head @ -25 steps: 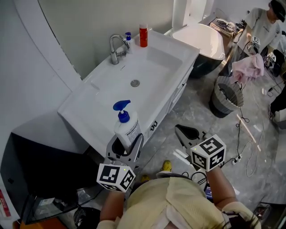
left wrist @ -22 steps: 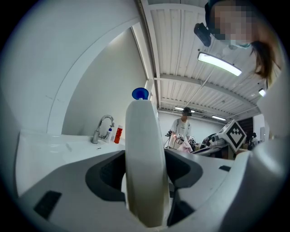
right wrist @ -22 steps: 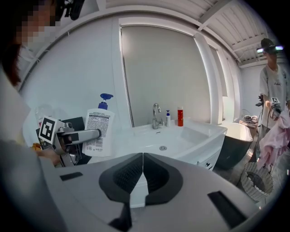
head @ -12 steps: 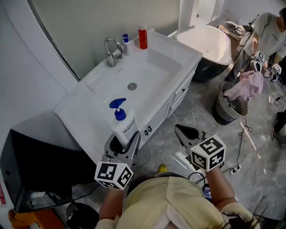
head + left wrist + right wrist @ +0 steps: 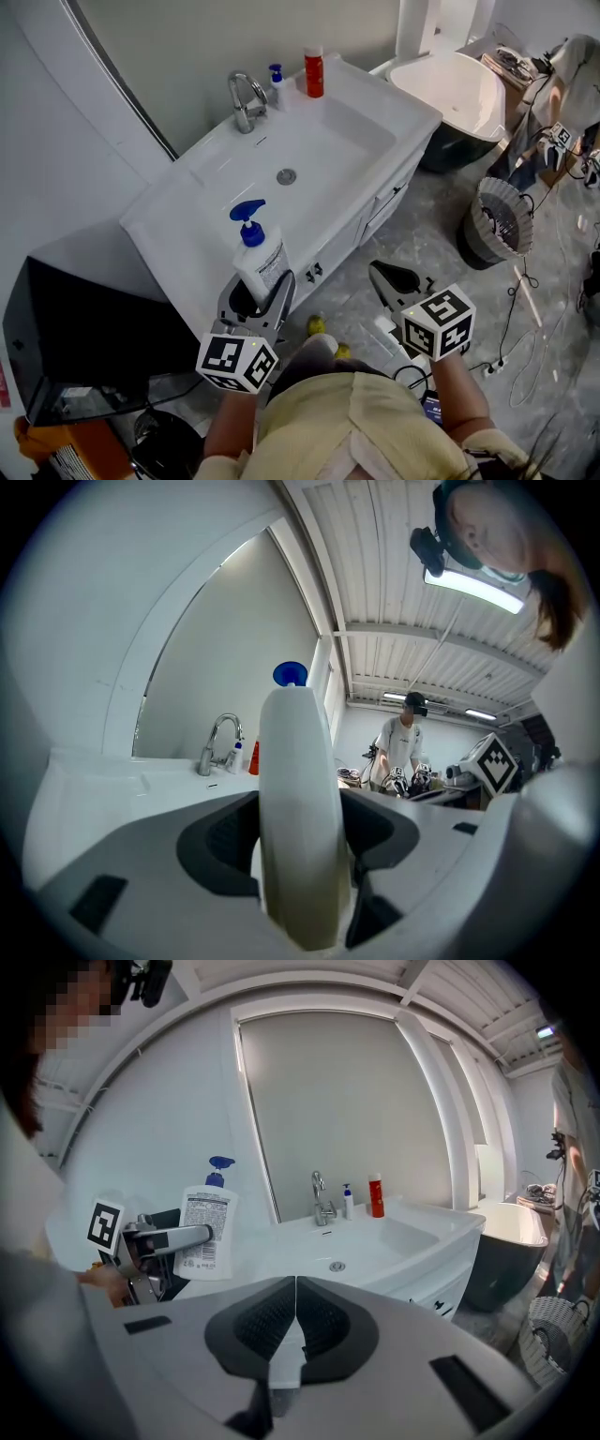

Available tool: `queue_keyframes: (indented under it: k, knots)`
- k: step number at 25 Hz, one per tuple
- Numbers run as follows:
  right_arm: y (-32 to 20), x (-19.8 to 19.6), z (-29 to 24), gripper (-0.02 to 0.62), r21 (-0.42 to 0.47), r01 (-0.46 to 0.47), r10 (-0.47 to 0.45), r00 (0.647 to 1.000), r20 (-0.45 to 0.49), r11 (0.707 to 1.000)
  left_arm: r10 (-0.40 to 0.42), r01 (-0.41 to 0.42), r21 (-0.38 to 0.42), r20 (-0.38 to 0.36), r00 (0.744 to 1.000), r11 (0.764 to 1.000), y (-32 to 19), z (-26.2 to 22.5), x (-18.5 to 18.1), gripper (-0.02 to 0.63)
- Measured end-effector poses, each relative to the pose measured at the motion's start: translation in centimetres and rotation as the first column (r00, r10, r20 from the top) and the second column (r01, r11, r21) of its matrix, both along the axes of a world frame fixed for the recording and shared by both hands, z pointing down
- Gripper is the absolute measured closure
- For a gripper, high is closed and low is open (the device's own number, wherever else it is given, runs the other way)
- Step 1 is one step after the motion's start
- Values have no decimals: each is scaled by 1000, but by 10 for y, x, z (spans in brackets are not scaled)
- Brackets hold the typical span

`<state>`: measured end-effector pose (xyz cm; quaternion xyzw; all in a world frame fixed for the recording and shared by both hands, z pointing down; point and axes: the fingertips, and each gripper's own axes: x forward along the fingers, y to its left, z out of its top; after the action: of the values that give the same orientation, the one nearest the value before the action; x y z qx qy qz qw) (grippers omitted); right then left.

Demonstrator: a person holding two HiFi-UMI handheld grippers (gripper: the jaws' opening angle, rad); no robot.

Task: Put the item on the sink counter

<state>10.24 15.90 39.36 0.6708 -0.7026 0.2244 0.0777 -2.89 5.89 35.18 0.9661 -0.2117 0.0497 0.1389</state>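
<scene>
A pump bottle (image 5: 260, 264) is clamped upright in the left gripper (image 5: 261, 287), with the sink counter (image 5: 187, 225) just ahead of it. The right gripper (image 5: 392, 277) is held closed and empty, well apart.

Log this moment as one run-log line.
left gripper: shut on soap bottle | soap bottle: upright, over near end of sink counter, not released | right gripper: shut, empty, off to the side

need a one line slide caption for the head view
Left gripper holds a white pump bottle upright at the sink counter's front edge; right gripper shut and empty.
</scene>
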Motion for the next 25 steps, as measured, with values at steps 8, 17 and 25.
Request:
queue_keyframes:
  k: [8,17,25]
  knots:
    - [-27,12,1,569,-17,24,-24,1000,-4,1000,11,-11,-28,-8,1000,1000,-32,3,25,316]
    - [-83,34,0,569,-25,55,-56,998,-18,998,-5,4,-25,-30,1000,1000,-84,5,50,316]
    - [-131,51,3,569,-44,88,-89,996,-19,995,-32,30,-46,-29,999,998,-125,13,65,316]
